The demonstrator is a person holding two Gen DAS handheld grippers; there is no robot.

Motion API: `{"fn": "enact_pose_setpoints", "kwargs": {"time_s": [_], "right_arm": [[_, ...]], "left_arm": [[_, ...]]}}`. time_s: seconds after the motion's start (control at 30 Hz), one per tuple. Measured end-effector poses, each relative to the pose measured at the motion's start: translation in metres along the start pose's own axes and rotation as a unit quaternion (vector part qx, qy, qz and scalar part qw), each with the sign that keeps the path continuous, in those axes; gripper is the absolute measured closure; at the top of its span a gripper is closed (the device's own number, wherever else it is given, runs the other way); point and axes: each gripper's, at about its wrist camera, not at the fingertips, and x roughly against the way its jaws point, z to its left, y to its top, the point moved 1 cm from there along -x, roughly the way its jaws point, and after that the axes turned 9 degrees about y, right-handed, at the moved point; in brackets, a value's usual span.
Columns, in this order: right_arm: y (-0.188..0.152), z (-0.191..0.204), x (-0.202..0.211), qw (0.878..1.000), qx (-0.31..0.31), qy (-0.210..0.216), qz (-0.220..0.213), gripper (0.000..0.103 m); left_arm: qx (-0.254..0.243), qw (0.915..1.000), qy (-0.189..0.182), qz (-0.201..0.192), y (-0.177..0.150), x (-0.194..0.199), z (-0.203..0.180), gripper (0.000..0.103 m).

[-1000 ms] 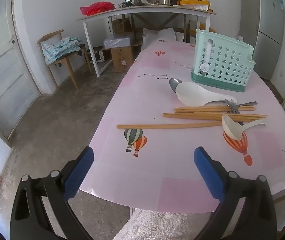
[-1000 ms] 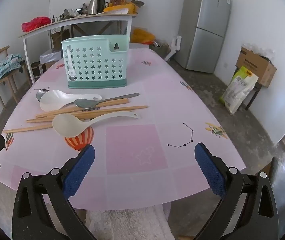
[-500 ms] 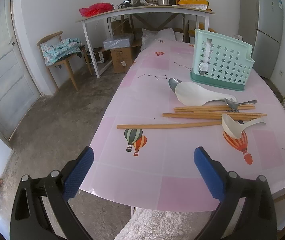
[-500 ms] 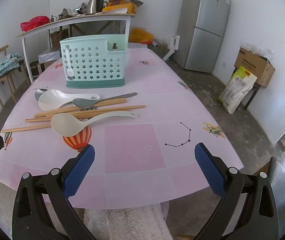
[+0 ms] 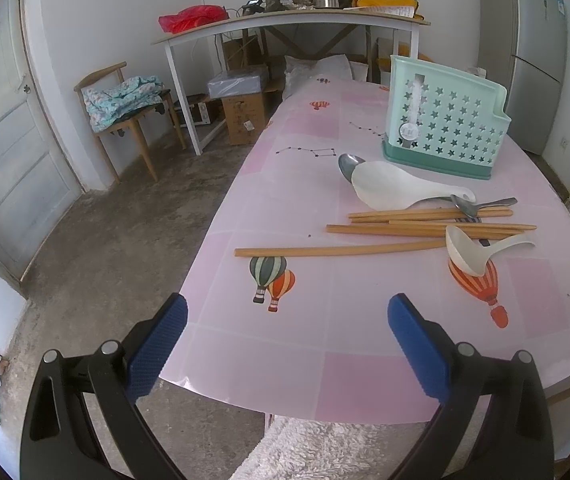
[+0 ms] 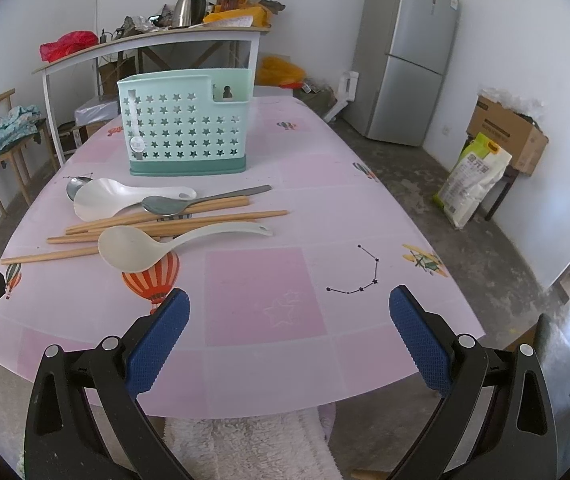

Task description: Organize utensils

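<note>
Nearest in each wrist view, the left hand-held gripper and the right hand-held gripper both hover over the near edge of the tabletop, jaws spread wide with nothing between the blue pads. The pink cloth on it shows hot-air balloons and star patterns.

Just beyond them the utensils lie loose in one cluster. A white ladle lies closest, its bowl over an orange balloon print and its handle pointing right. Behind it several wooden chopsticks lie roughly parallel, one set apart nearer the left edge. A metal spoon lies across the chopsticks, and a white rice paddle lies just behind, partly covering a second metal spoon.

Farther back, a mint-green utensil holder with star cut-outs stands upright, apart from the cluster.

Beyond the tabletop are a white side table crowded with a kettle and clutter, and a grey refrigerator.
</note>
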Motion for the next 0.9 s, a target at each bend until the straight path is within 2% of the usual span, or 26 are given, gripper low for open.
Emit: {"fn": "enact_pose_setpoints", "kwargs": {"time_s": [0.9], "right_arm": [[0.0005,-0.0028,-0.0012,1.0,0.002,-0.002,0.0,0.008]], "left_arm": [[-0.003,1.0,0.002,0.0,0.0005,0.0004,-0.0004,0.005]]}}
